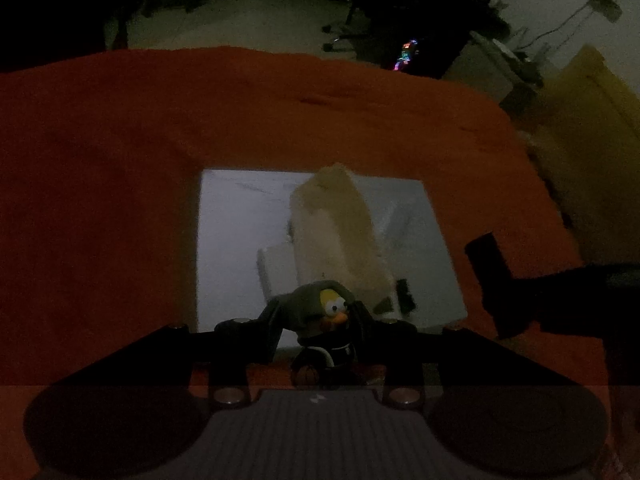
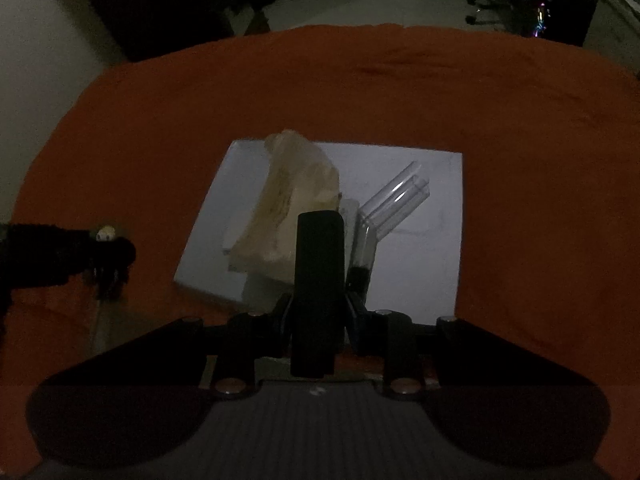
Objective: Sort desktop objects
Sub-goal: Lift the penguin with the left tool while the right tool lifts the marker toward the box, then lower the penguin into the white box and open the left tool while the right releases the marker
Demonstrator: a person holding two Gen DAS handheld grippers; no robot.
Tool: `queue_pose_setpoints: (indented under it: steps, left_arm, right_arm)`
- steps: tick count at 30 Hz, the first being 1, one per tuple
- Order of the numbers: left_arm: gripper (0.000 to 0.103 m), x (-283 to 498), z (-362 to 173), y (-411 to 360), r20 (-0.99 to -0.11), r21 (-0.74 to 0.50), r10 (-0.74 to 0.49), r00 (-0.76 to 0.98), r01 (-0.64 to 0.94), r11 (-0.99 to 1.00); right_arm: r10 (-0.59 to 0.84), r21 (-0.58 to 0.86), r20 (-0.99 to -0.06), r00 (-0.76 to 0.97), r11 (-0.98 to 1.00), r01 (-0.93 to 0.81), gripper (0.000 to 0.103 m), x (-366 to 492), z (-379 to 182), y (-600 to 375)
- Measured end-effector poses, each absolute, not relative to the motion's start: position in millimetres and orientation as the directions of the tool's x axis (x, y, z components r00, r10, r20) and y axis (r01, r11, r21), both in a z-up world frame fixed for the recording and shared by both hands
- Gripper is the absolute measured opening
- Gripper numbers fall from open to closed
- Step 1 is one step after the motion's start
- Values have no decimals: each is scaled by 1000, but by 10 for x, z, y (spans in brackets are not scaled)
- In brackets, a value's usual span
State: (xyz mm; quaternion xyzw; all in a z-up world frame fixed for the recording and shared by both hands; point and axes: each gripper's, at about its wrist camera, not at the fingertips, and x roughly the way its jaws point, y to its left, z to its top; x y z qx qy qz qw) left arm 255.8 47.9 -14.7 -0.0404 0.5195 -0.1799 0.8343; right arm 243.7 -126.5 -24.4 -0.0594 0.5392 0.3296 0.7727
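The room is dim. At the bottom centre of the left wrist view, the left gripper [image 1: 320, 328] pinches a small hooded duck figurine [image 1: 326, 316], just below the white tray [image 1: 232, 240] lying on the orange cloth [image 1: 120, 160]. A pale packet [image 1: 336, 232] rests in the tray. The right gripper [image 2: 318, 308] is clamped on a dark block [image 2: 319, 272], low centre of its view, by 2 clear tubes [image 2: 396, 196].

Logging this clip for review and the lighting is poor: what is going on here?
A person works two handheld claws over an orange cloth. The left claw is shut on a small hooded duck figurine; the right claw is shut on a dark block-shaped object. Both hover at the near edge of a white sheet holding a beige packet and clear tubes.
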Motion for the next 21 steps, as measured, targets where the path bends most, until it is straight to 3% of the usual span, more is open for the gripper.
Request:
queue_pose_setpoints:
  steps: [21]
  left_arm:
    - [31, 1696, -69, 345, -856, -291, -421, 299, 394, 872]
  right_arm:
    - [464, 298, -882, 87, 691, -659, 30, 1712, -261, -1312]
